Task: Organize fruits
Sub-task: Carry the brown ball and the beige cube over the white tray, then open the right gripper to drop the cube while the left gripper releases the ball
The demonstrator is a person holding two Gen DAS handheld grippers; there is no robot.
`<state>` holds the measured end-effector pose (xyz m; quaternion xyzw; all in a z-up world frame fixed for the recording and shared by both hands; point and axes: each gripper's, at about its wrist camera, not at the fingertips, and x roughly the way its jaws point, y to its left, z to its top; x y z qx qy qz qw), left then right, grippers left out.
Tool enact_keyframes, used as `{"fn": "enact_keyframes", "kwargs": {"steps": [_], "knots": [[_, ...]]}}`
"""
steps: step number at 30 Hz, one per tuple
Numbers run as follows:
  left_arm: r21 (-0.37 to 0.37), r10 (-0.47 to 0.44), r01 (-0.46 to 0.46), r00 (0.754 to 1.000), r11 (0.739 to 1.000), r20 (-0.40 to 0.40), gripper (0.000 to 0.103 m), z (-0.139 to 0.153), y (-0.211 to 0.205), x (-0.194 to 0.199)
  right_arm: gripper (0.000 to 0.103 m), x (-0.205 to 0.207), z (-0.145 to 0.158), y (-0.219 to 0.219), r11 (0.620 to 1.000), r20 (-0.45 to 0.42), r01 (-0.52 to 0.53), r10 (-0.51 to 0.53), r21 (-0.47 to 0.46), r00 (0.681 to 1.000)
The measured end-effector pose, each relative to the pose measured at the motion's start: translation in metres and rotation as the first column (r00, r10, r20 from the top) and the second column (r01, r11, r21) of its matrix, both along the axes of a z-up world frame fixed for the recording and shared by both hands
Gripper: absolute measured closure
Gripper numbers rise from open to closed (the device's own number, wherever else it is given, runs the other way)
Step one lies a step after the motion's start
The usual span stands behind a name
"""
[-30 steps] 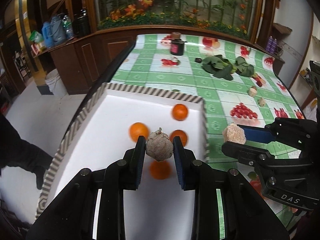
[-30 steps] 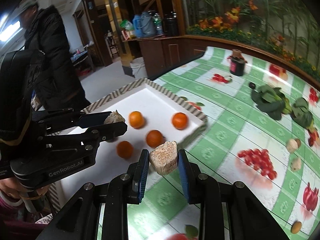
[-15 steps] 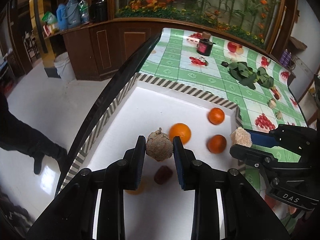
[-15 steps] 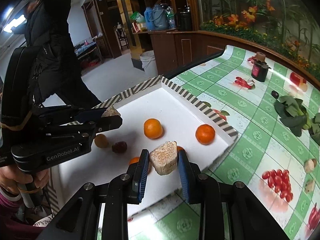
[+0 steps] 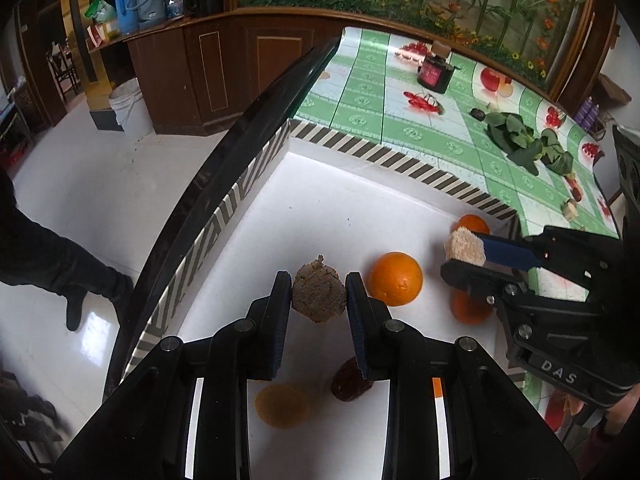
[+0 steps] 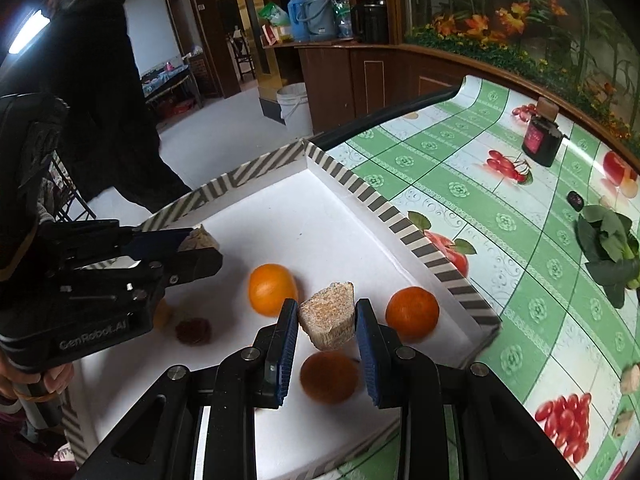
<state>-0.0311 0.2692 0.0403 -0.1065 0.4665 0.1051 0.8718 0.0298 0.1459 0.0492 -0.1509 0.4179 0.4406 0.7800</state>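
My left gripper (image 5: 319, 298) is shut on a round brown rough fruit (image 5: 319, 295) and holds it above the white tray (image 5: 320, 200) with the striped rim. My right gripper (image 6: 327, 326) is shut on a tan cut fruit piece (image 6: 328, 320), also above the tray (image 6: 320, 216). The right gripper shows in the left wrist view (image 5: 466, 254), the left gripper in the right wrist view (image 6: 200, 248). Oranges (image 5: 395, 278) (image 6: 412, 312) lie on the tray, with a dark red fruit (image 5: 350, 378) and a yellowish fruit (image 5: 282, 404).
The table has a green checked cloth (image 6: 500, 216). A dark jar (image 5: 434, 74) and green leaves (image 5: 520, 140) lie at the far end, small fruit pieces (image 6: 630, 378) at the right. A person in black (image 6: 100, 92) stands beside the table's left edge.
Both grippers have moved further over the tray, toward its left side, still holding their pieces. The tray fruits now lie closer under and beside the fingers.
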Motion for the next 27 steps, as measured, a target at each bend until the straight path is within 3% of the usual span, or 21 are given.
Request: {"fn": "enact_keyframes", "kwargs": {"steps": [27], "knots": [[0.014, 0.022, -0.021, 0.998, 1.000, -0.052, 0.076, -0.019, 0.003, 0.013, 0.074, 0.015, -0.022, 0.013, 1.000, -0.030, -0.011, 0.010, -0.017, 1.000]]}}
